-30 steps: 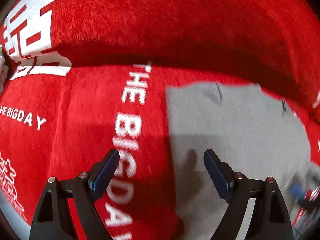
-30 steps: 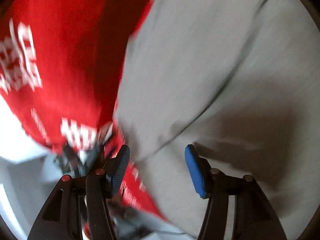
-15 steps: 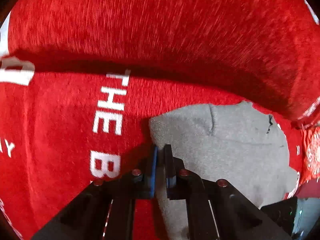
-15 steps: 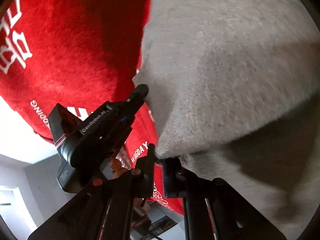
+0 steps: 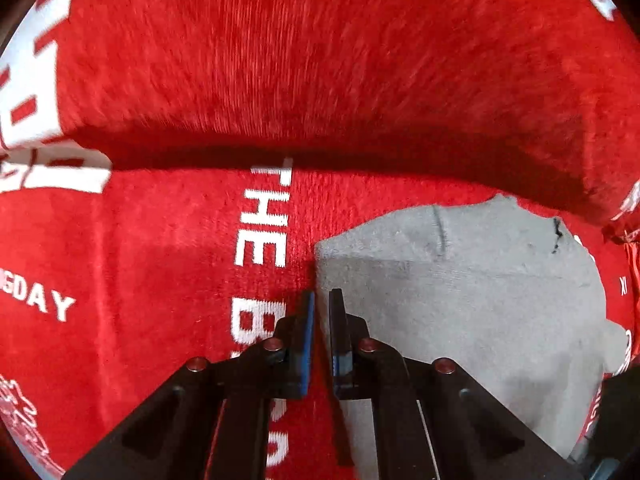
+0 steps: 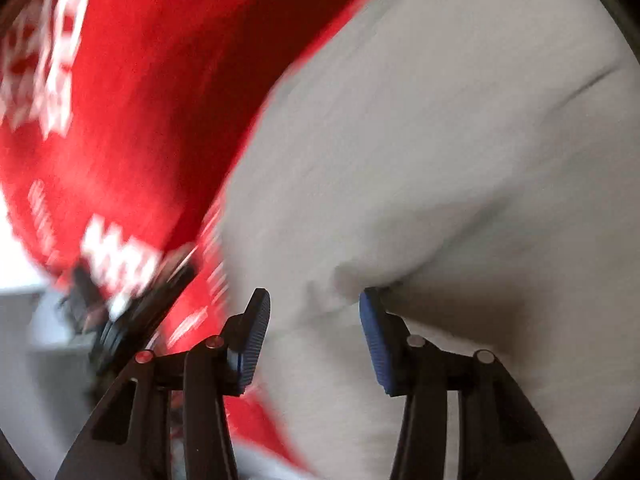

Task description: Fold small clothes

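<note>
A small grey garment (image 5: 460, 300) lies on a red plush cloth with white lettering (image 5: 180, 260). In the left wrist view my left gripper (image 5: 322, 300) is nearly shut at the garment's near left corner; the jaws stand a narrow gap apart and I cannot tell whether cloth is pinched. In the right wrist view the grey garment (image 6: 420, 160) fills the right side, blurred by motion. My right gripper (image 6: 314, 304) is open, its fingers astride a raised fold of the garment, not holding it.
The red cloth rises in a thick fold (image 5: 320, 80) behind the garment. A dark gripper body (image 6: 120, 320) shows at the lower left of the right wrist view, with a pale floor or wall (image 6: 24, 360) beyond the cloth's edge.
My right gripper has opened and let go of the garment's corner it pinched half a second ago. My left gripper stays nearly shut at the left corner and has shifted slightly.
</note>
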Demonstrator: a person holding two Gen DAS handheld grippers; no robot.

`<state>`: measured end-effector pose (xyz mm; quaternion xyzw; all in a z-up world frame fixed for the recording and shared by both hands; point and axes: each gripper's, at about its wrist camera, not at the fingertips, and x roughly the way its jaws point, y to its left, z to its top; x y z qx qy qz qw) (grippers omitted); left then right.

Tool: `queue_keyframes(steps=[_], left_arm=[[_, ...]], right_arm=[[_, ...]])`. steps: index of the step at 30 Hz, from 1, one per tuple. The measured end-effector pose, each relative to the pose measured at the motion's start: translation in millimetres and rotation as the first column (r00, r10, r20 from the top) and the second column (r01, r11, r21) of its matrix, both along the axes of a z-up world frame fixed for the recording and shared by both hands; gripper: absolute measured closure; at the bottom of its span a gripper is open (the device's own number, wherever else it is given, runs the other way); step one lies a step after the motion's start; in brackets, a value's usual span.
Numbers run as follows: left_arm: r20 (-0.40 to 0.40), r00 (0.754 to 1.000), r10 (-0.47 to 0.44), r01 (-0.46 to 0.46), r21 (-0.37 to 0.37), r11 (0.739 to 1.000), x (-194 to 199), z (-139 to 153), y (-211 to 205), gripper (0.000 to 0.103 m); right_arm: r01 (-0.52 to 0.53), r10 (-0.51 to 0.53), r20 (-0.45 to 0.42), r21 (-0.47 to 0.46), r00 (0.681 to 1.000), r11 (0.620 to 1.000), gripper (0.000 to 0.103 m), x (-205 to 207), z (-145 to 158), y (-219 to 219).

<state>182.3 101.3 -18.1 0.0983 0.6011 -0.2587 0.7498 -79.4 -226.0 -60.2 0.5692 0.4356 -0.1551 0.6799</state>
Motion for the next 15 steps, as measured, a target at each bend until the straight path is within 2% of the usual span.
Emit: queue_keyframes(steps=[2,4,7,8,9,12,15], left_arm=[[0.019,1.000,-0.022,0.022,-0.012,1.000,-9,11,-1,0.095],[0.017,0.999,-0.039,0.039,-0.014,0.999,-17,13,-3,0.095],[0.007,0.999,-0.047,0.047,0.022,0.999,-41,3,-12,0.095],[0.000,0.999,-0.042,0.042,0.041,0.998,-46,-4,-12,0.095],[-0.008,0.999,-0.034,0.035,0.051,0.998,-50,-9,-13,0.095],[0.037,0.999,-0.016,0.014,0.072,0.997,-67,-16,-13,0.095],[0.048,0.999,-0.020,0.015,0.095,0.995,-71,-16,-15,0.095]], right_arm=[[0.123,-0.125,-0.055,-0.047,0.991,0.991,0.052,-33,-1,-42],[0.220,-0.222,-0.062,-0.040,0.973,0.975,0.051,-54,-6,-71],[0.285,-0.285,-0.045,-0.010,0.957,0.959,0.053,-53,-15,-97],[0.275,-0.275,-0.052,-0.014,0.960,0.961,0.071,-44,-15,-103],[0.254,-0.255,-0.069,-0.027,0.964,0.967,0.095,-39,-15,-107],[0.167,-0.176,-0.097,-0.096,0.980,0.981,0.095,-36,-9,-113],[0.076,-0.096,-0.134,-0.153,0.986,0.985,0.095,-36,-5,-106]])
